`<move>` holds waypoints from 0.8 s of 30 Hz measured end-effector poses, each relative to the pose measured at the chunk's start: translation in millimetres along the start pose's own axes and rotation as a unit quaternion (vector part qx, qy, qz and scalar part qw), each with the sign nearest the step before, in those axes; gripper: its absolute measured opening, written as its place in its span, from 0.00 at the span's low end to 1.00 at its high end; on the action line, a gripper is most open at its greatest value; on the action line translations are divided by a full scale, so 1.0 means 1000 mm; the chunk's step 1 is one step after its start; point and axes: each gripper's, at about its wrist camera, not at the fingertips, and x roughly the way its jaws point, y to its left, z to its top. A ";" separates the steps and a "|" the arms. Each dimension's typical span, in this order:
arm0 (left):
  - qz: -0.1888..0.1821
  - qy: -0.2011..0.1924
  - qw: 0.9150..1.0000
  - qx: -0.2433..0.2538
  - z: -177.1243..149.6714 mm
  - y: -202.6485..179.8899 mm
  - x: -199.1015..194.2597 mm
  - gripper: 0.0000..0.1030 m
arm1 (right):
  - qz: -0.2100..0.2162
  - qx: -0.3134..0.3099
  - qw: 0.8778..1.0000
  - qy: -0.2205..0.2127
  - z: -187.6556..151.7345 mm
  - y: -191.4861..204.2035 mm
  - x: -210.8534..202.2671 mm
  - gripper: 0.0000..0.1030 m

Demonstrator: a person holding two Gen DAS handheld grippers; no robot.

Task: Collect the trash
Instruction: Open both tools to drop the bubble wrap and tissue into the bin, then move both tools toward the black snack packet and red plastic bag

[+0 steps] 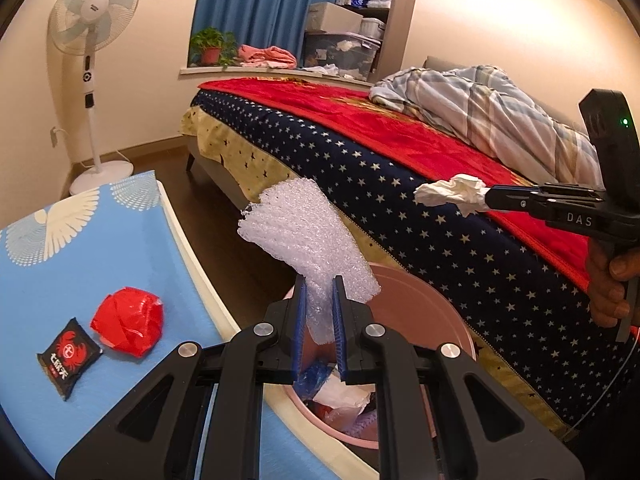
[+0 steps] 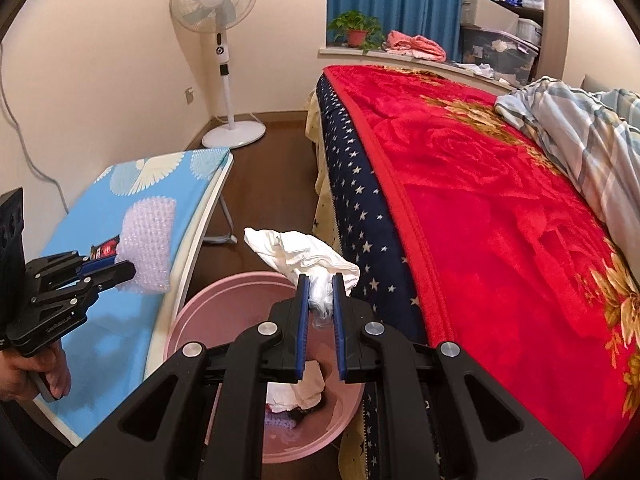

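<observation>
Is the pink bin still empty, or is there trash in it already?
Not empty. The pink bin already holds crumpled white paper and other scraps at the bottom; most of its inner wall is bare, so it is far from full.

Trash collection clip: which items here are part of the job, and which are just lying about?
Job:
- bubble wrap, held in left gripper
- crumpled tissue, held in right gripper
- pink bin
- red wrapper ball and black snack packet on the table

Lying about:
- standing fan
- potted plant
- plaid quilt

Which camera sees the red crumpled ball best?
The left wrist view: the red crumpled ball lies in plain sight on the blue table. The right wrist view does not show it.
</observation>
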 end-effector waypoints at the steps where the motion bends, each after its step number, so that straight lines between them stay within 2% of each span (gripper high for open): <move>1: -0.001 0.001 1.000 0.002 -0.001 -0.002 0.001 0.12 | 0.001 0.000 1.000 0.001 -0.001 0.000 0.000 0.11; 9: -0.010 0.014 1.000 0.016 -0.005 -0.012 0.009 0.13 | 0.012 -0.002 1.000 0.011 -0.003 0.001 0.005 0.12; 10: -0.016 0.019 1.000 0.016 -0.006 -0.012 0.011 0.14 | 0.014 -0.002 1.000 0.013 -0.003 0.000 0.006 0.16; 12: -0.021 0.024 0.999 0.014 -0.006 -0.012 0.013 0.21 | 0.016 -0.001 1.000 0.019 -0.004 0.001 0.008 0.18; 14: -0.017 0.024 0.999 0.015 -0.007 -0.013 0.014 0.22 | 0.013 -0.001 1.000 0.018 -0.005 0.000 0.007 0.27; 16: -0.017 0.024 1.000 0.011 -0.007 -0.011 0.014 0.22 | 0.011 0.003 1.000 0.016 -0.005 -0.001 0.006 0.29; 24: -0.008 0.018 1.000 0.007 -0.006 -0.006 0.008 0.22 | 0.016 0.011 1.000 0.005 0.000 0.005 0.006 0.29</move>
